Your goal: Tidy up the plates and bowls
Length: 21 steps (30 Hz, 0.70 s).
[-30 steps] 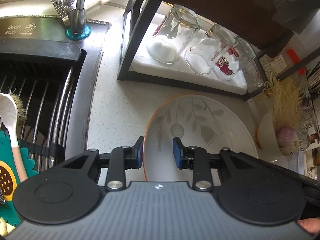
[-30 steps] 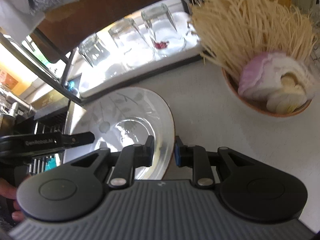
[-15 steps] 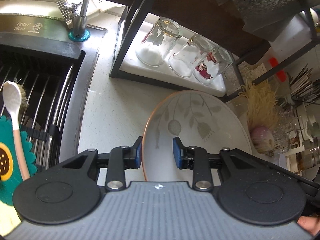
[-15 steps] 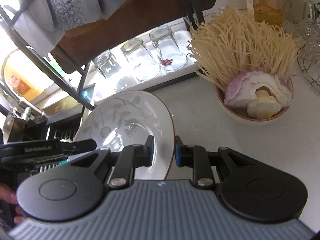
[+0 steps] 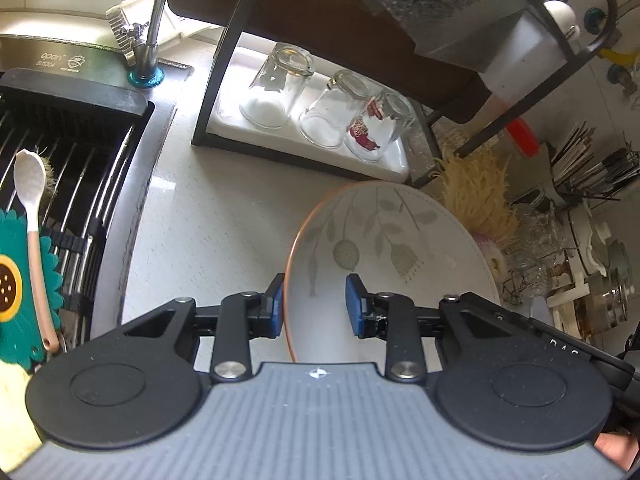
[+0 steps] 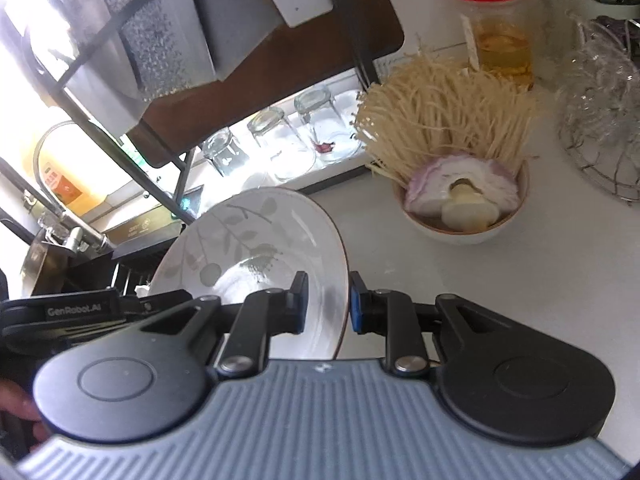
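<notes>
1. The plate point(image 5: 384, 240), white with grey leaf sprigs and a thin orange rim, is held up off the pale countertop point(image 5: 208, 216), tilted, between the two grippers.
2. The left gripper point(image 5: 315, 304) has the plate's left rim between its blue pads and is clenched on it.
3. The right gripper point(image 6: 327, 304) grips the opposite rim, its pads pressed on either side of the edge.
4. Behind the plate, three glasses point(image 5: 280, 88) stand upside down on a white tray under a dark metal rack point(image 5: 216, 92).
5. To the left lies the sink point(image 5: 72, 152) with its ribbed drainer, a faucet point(image 5: 150, 36) and a white spoon point(image 5: 30, 184).
6. To the right, a bowl point(image 6: 464, 224) of enoki mushrooms and sliced onion sits on the counter, a red-capped jar point(image 6: 496, 28) behind it.
</notes>
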Each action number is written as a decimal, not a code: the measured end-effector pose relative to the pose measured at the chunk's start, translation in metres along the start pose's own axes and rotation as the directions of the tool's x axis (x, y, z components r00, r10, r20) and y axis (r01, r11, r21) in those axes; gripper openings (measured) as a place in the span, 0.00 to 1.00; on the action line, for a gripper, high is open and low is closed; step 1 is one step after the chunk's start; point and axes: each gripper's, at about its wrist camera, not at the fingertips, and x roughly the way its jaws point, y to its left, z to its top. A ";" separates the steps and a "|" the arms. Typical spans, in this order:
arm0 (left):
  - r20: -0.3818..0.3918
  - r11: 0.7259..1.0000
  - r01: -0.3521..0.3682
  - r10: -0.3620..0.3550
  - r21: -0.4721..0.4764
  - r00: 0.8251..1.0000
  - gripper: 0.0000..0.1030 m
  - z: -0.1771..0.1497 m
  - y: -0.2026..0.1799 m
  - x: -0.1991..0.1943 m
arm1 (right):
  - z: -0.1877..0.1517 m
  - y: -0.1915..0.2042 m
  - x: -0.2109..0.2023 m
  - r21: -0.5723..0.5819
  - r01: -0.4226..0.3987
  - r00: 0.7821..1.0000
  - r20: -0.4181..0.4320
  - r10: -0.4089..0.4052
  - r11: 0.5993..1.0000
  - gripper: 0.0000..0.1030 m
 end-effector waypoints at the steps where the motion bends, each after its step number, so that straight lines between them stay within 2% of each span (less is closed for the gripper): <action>1: 0.007 1.000 -0.002 0.002 -0.004 1.000 0.33 -0.003 -0.002 -0.003 | 0.000 -0.001 -0.003 -0.005 -0.007 1.000 0.003 0.007 1.000 0.23; 9: 0.042 1.000 -0.022 0.022 -0.012 0.999 0.33 -0.031 -0.022 -0.024 | -0.013 -0.011 -0.027 -0.043 -0.036 0.999 0.020 0.036 0.998 0.23; 21: 0.040 0.998 -0.058 0.058 -0.020 0.998 0.33 -0.080 -0.046 -0.024 | -0.034 -0.032 -0.051 -0.105 -0.026 1.000 0.008 0.027 0.994 0.23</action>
